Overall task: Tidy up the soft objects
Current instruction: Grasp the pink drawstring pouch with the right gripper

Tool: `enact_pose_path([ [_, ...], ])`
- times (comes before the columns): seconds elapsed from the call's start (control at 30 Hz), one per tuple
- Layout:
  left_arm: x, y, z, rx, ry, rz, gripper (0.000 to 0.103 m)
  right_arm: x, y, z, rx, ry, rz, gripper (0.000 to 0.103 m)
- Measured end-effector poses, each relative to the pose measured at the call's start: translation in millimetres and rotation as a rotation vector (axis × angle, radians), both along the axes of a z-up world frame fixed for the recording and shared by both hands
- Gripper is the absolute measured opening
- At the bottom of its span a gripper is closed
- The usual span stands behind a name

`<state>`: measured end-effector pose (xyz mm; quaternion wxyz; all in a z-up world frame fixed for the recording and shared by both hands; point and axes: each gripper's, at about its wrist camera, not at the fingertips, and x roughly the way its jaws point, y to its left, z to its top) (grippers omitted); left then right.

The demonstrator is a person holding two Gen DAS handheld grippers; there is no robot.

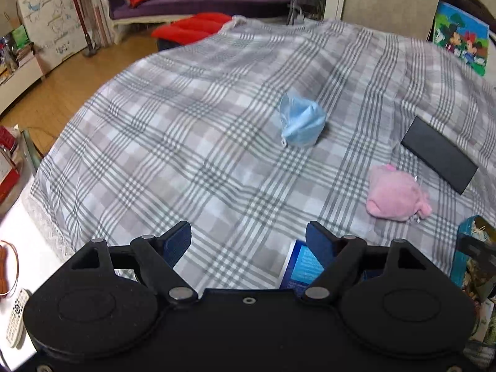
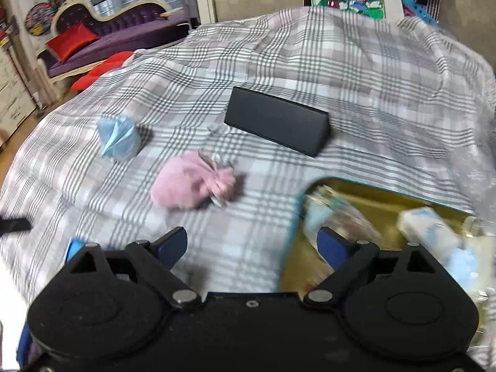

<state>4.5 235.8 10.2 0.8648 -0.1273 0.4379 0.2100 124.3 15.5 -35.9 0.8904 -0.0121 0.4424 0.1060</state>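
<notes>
Plaid cloth (image 1: 192, 130) in grey and white covers the work surface in both wrist views, its far edge dropping out of sight toward a purple sofa (image 1: 198, 0). From the left wrist camera, the left gripper (image 1: 248, 241) hangs with its blue-padded fingers spread and nothing between them; a blue-and-white packet (image 1: 299, 266) at 5 o'clock is half hidden behind the right-hand finger. A crumpled blue face mask (image 1: 300, 122) lies near centre, at 1 o'clock from the gripper, with a pink plush toy (image 1: 395, 193) at 3 o'clock and a black case (image 1: 438, 153) just beyond it. From the right wrist camera, motion blur softens everything: the right gripper (image 2: 252, 246) stands wide apart and empty, over the near-left edge of a gold-lined tin (image 2: 381, 200) at 4 o'clock, whose contents read only as pale blue-and-white packets, impossible to identify. Its right side is cut off by the frame.
</notes>
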Motion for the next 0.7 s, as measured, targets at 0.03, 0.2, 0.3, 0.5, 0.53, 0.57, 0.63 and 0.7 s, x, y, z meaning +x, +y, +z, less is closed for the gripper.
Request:
enact_pose_path([
  [0.03, -1.0, 2.2, 1.3, -0.01, -0.011, -0.004, 0.077, 11.3, 9.1, -6.2, 0.002, 0.014, -0.013, 0.092],
  [0.2, -2.9, 11.5, -2.8, -0.011, -0.027, 0.031, 0.077, 47.8, 44.7, -32.0, 0.029, 0.039, -0.062, 0.099],
  [0.3, -2.9, 12.2, -7.5, 0.007, -0.023, 0.036, 0.077, 58.0, 62.7, -42.2, 0.051, 0.045, -0.083, 0.102],
  [0.5, 0.6, 11.9, -14.0, -0.031, -0.012, -0.007, 0.077, 79.8, 91.6, -68.0, -0.001, 0.108, -0.105, 0.102],
  [0.53, 0.5, 11.9, -13.7, -0.034, -0.016, -0.009, 0.077, 82.7, 94.2, -71.5, -0.016, 0.117, -0.11, 0.102],
  [0.57, 1.0, 12.2, -13.2, -0.031, -0.019, -0.008, 0.077, 85.0, 96.2, -73.7, -0.023, 0.125, -0.108, 0.102],
  [0.63, 2.2, 13.1, -13.4, -0.026, -0.023, -0.003, 0.077, 90.4, 101.9, -78.1, -0.044, 0.145, -0.091, 0.102],
  [0.7, 4.8, 15.4, -15.8, -0.044, -0.016, 0.009, 0.077, 94.1, 108.7, -81.9, -0.071, 0.151, -0.064, 0.101],
])
